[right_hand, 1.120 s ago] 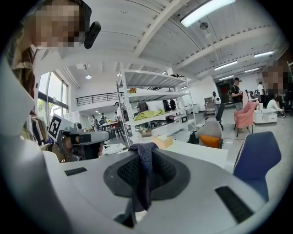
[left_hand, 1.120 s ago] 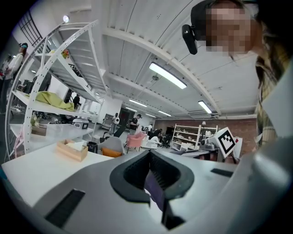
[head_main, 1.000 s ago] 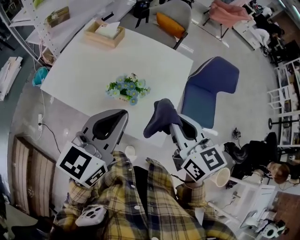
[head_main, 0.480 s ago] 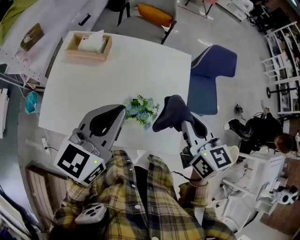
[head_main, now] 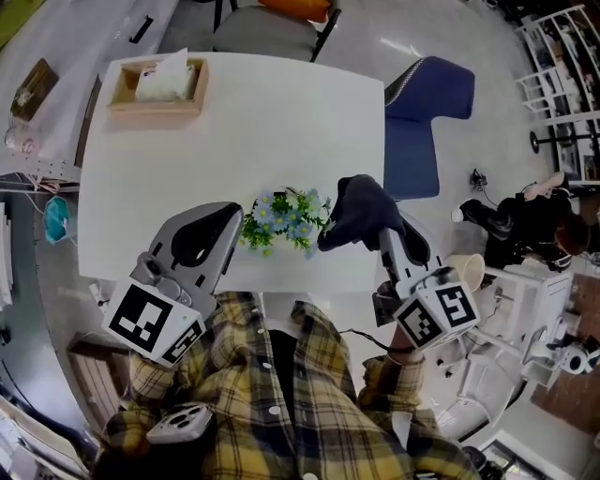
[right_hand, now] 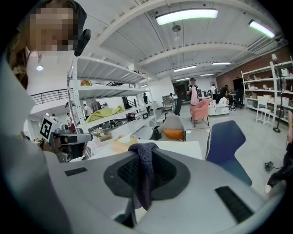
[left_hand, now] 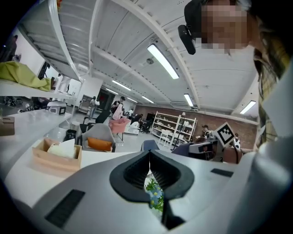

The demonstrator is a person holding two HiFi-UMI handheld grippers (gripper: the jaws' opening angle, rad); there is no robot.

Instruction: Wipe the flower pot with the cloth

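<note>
Flower pot (head_main: 281,223) by the table's (head_main: 234,112) near edge, flanked by the closed, empty left gripper (head_main: 232,216) and the right gripper (head_main: 364,225) pinching the cloth (head_main: 354,200), seemingly for wiping.

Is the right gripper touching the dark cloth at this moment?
Touching. The right gripper view shows the right gripper shut on the cloth, which hangs out between its closed jaws.

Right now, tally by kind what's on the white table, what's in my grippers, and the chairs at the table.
Flower pot: 1
Tissue box: 1
Cloth, held in the right gripper: 1
Chairs: 2, the blue chair and the grey chair
Total: 5
</note>
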